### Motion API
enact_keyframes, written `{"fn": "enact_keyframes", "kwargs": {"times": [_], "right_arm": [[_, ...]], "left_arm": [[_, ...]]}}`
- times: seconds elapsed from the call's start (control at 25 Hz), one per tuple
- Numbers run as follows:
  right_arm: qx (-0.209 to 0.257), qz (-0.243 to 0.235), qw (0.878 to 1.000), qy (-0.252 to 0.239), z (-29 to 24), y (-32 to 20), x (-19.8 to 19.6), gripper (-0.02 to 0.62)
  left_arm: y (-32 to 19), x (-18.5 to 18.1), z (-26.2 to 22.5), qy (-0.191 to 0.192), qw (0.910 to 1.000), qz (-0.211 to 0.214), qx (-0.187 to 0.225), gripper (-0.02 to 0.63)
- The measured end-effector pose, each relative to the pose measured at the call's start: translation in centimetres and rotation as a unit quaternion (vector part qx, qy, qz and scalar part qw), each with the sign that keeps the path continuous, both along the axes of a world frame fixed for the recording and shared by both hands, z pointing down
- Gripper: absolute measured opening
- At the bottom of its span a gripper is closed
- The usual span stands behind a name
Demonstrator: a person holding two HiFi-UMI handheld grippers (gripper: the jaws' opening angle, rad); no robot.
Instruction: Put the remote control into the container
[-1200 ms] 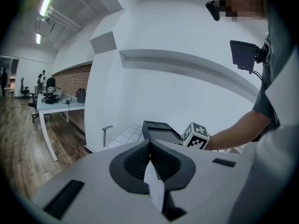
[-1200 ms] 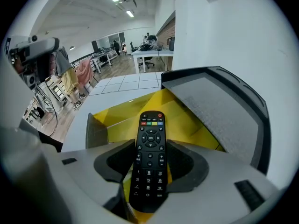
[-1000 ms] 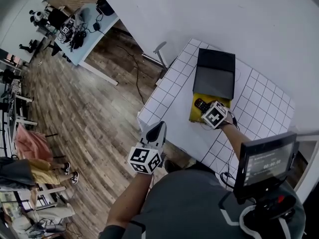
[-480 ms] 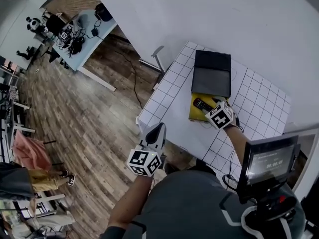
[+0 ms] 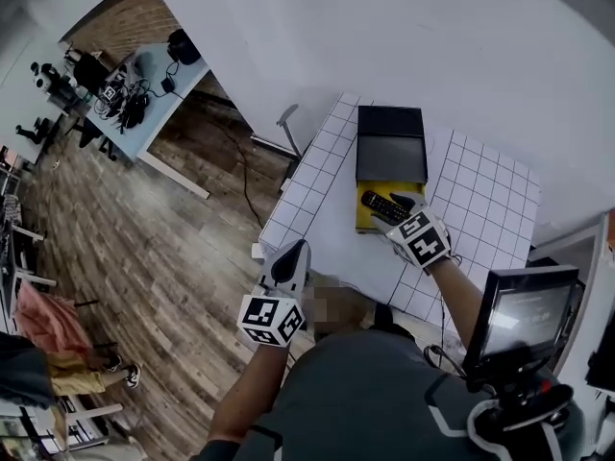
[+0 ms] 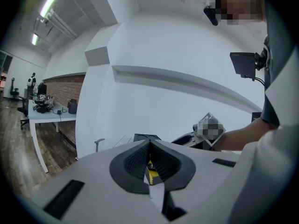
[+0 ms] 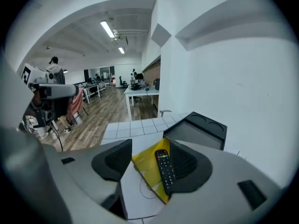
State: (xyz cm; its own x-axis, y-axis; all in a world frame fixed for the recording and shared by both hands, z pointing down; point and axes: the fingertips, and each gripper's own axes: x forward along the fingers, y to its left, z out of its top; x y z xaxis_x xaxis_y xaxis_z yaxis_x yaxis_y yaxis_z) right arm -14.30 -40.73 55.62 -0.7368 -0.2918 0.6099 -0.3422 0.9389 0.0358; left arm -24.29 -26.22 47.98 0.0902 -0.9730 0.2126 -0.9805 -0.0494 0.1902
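Remote control in container, lid just behind it, both on table

I'm getting bright, even light from the ceiling strip lights, with only soft shadows, and the white wall is close to washing out. All three views bend hard at the edges with dark corners. The left gripper looks soft right up against its lens.

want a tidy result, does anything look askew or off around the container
Nothing serious: the remote control lies in the yellow container, slanted across it rather than squared up. The right tongs stand open above it. Nothing looks spilled or damaged.
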Motion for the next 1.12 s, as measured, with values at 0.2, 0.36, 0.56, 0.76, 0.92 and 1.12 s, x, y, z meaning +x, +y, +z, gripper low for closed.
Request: {"fn": "enact_keyframes", "kwargs": {"times": [0.2,0.36,0.56,0.76,0.92,1.12], "right_arm": [[-0.006,0.023,0.997,-0.071,-4.7,2.6,-0.3,0.255],[-0.006,0.037,0.992,-0.119,-7.9,4.1,-0.2,0.253],[-0.014,0.064,0.983,-0.173,-10.4,5.9,0.8,0.228],[0.010,0.086,0.976,-0.200,-12.4,7.4,1.9,0.109],[0.025,0.092,0.971,-0.219,-14.2,8.3,2.1,0.067],[0.034,0.099,0.967,-0.231,-15.4,9.1,2.7,0.043]], "left_arm": [[1.1,-0.5,-1.6,0.003,0.9999,0.005,0.011,0.009],[1.7,-0.7,-2.8,-0.002,0.9997,0.011,0.021,0.009],[2.4,-1.0,-4.8,-0.019,0.9986,0.005,0.048,0.009],[2.7,-0.2,-5.8,-0.034,0.9975,0.036,0.050,0.009],[2.7,-0.1,-5.9,-0.035,0.9972,0.051,0.042,0.009],[2.6,-0.2,-6.6,-0.029,0.9972,0.051,0.045,0.009]]}}
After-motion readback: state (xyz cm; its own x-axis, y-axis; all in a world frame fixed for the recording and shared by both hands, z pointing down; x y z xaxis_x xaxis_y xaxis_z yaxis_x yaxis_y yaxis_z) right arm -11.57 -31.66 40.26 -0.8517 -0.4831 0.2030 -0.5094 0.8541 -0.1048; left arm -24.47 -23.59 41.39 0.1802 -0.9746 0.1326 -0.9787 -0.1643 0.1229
